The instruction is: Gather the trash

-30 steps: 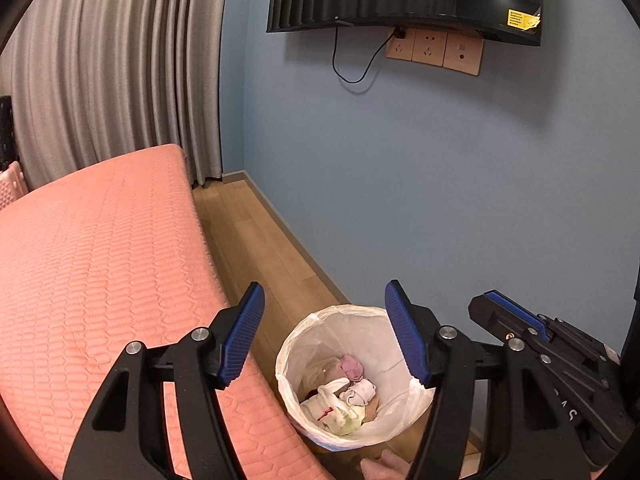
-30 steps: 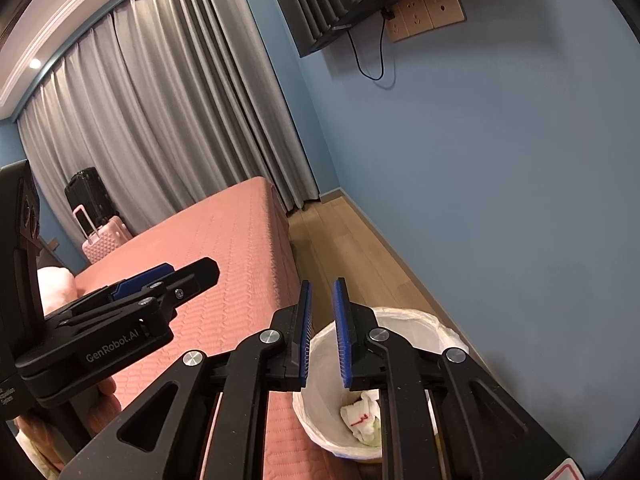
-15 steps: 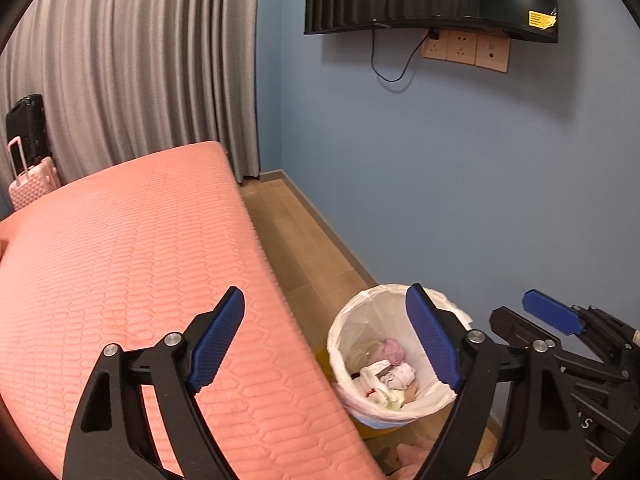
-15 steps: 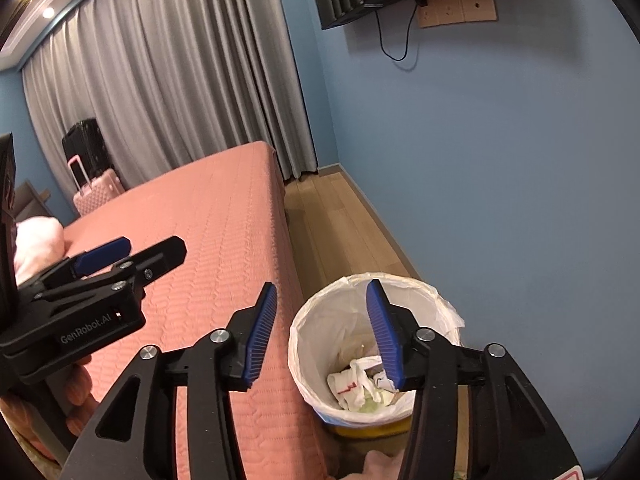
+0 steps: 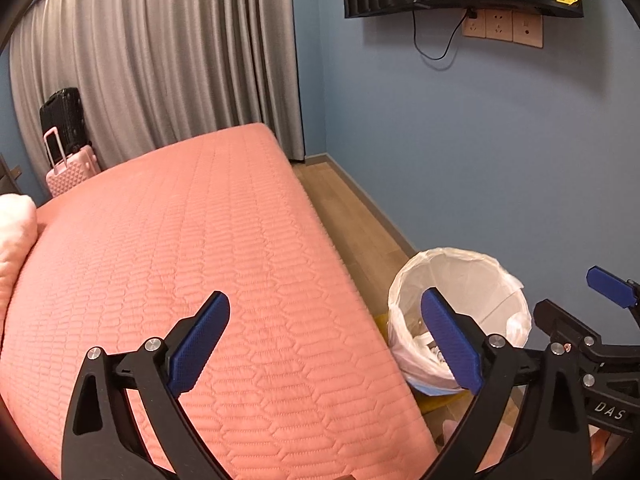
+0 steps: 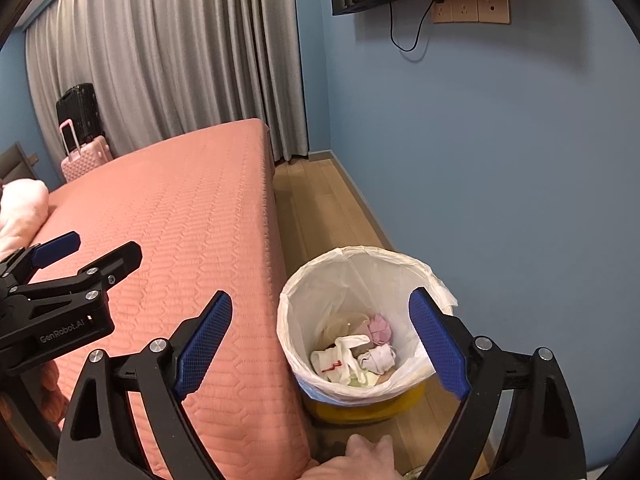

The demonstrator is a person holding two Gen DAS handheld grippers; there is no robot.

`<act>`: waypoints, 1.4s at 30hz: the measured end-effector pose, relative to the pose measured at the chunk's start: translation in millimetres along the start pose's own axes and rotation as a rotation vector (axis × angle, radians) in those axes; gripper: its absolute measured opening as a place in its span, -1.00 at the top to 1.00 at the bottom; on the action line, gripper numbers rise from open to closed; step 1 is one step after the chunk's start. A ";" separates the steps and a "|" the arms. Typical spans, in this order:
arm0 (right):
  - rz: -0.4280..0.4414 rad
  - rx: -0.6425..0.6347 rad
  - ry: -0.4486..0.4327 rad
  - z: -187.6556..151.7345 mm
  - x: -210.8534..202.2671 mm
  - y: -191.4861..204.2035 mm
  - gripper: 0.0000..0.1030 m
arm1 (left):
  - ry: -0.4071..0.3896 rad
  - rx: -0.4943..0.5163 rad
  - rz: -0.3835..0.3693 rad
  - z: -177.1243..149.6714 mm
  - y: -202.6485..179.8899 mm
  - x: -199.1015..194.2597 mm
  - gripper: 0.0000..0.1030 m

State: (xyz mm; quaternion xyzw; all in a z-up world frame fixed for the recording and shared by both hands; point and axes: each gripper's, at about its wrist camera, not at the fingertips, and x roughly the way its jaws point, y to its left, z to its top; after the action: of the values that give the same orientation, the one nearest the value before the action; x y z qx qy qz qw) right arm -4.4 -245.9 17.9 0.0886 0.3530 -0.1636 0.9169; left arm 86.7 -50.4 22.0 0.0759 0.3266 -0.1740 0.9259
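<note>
A yellow trash bin (image 6: 364, 404) lined with a white bag (image 6: 360, 276) stands on the floor beside the bed; it also shows in the left wrist view (image 5: 460, 276). Crumpled white and pink trash (image 6: 356, 352) lies inside it. My right gripper (image 6: 320, 344) is open and empty, above and in front of the bin. My left gripper (image 5: 324, 344) is open and empty, over the bed's edge to the left of the bin. Each gripper shows in the other's view: the left (image 6: 68, 280), the right (image 5: 592, 320).
A salmon quilted bed (image 5: 180, 260) fills the left. A blue wall (image 6: 500, 160) with sockets and a TV stands close on the right, a narrow wood floor strip (image 6: 320, 208) between. Grey curtains, a pink suitcase (image 5: 70, 164) and a black one stand behind. A pink pillow (image 5: 14, 232) lies at left.
My right gripper has opened from nearly shut to wide. Both grippers have pulled back and swung left, so the bin has shifted right and lower in the left view.
</note>
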 end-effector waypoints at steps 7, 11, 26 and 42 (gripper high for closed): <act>-0.015 0.005 0.025 -12.8 8.0 0.0 -0.89 | 0.030 -0.004 0.011 -14.5 -0.8 4.9 -0.79; -0.031 0.010 0.036 -18.6 11.9 -2.5 -0.89 | 0.048 -0.002 0.009 -20.3 -6.0 8.1 -0.80; -0.083 0.029 0.063 -40.0 12.7 -18.0 -0.89 | 0.098 -0.025 0.006 -38.7 -15.0 13.2 -0.82; -0.102 0.023 0.081 -48.4 15.5 -20.4 -0.89 | 0.125 -0.033 0.024 -43.1 -21.7 19.3 -0.83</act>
State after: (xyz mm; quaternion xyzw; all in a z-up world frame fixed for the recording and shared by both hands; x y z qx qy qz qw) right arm -30.9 -255.1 -29.2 0.0877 0.3922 -0.2105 0.8912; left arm 67.8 -64.8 -24.1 0.0752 0.3855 -0.1526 0.9069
